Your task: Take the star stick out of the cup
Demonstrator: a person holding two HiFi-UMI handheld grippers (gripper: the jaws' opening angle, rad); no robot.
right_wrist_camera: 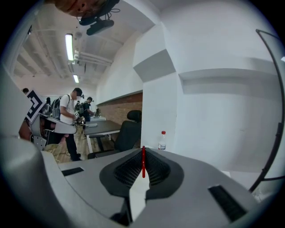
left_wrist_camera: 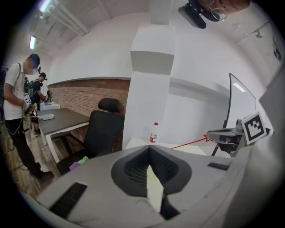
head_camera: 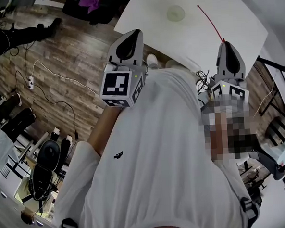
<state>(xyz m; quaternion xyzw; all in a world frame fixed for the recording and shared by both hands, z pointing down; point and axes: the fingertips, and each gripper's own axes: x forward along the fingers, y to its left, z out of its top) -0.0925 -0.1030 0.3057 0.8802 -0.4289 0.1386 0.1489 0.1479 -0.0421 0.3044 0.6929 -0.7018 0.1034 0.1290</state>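
A thin red star stick (head_camera: 210,22) is clamped in my right gripper (head_camera: 224,44) and slants up and left over the white table (head_camera: 233,19). In the right gripper view the stick (right_wrist_camera: 143,162) stands upright between the shut jaws. From the left gripper view it (left_wrist_camera: 189,143) runs left from the right gripper (left_wrist_camera: 225,135), with a small star shape at the jaw tips. A pale translucent cup (head_camera: 176,12) stands on the table left of the stick's far end, apart from it. My left gripper (head_camera: 131,38) is held over the table's near edge, shut and empty (left_wrist_camera: 149,148).
A water bottle (left_wrist_camera: 153,132) with a red cap stands on the table by the white wall. A black office chair (left_wrist_camera: 102,129) and a dark desk (left_wrist_camera: 62,119) lie to the left. People stand beyond the desk. Cables trail across the wooden floor (head_camera: 58,77).
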